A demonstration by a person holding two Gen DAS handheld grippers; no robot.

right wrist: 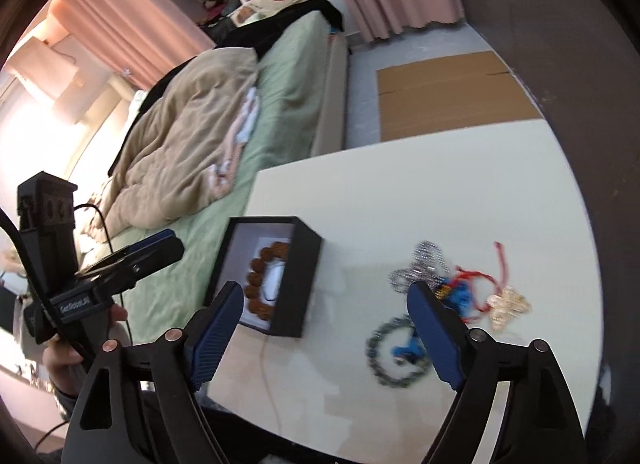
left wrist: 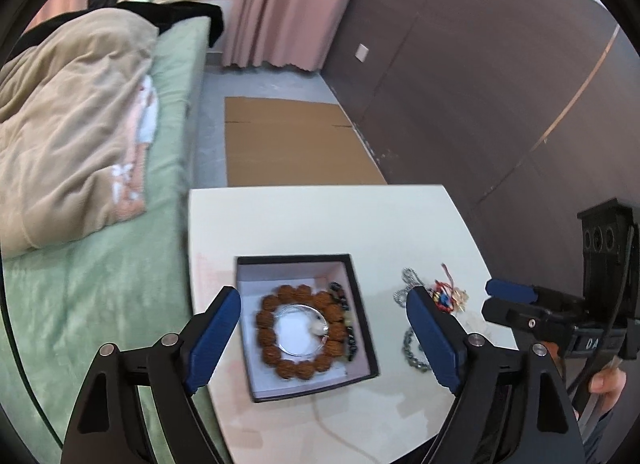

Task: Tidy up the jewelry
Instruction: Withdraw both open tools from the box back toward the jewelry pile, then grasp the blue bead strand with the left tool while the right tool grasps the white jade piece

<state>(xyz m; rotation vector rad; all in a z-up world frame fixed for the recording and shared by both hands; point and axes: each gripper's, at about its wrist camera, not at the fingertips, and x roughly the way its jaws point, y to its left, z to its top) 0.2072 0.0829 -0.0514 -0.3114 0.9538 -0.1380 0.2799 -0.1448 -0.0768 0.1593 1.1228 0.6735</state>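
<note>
A: Jewelry box (left wrist: 362, 304), black, open, sits on white table (left wrist: 320, 219); brown bead bracelet (left wrist: 298, 334) lies inside with a dark bead strand (left wrist: 346, 320) alongside.

B: Left gripper (left wrist: 324, 334)?

A: Released, jaws wide above the box, nothing between them.

B: Right gripper (right wrist: 326, 334)?

A: Also released, empty. Grey bead bracelet (right wrist: 384, 356), silver chain (right wrist: 420, 264) and red cord with gold charm (right wrist: 508, 304) lie loose on the table, beside the box.

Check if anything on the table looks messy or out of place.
Yes: a tangle of loose jewelry and a dark bead bracelet lie on the table outside the box, which holds three bracelets.
</note>
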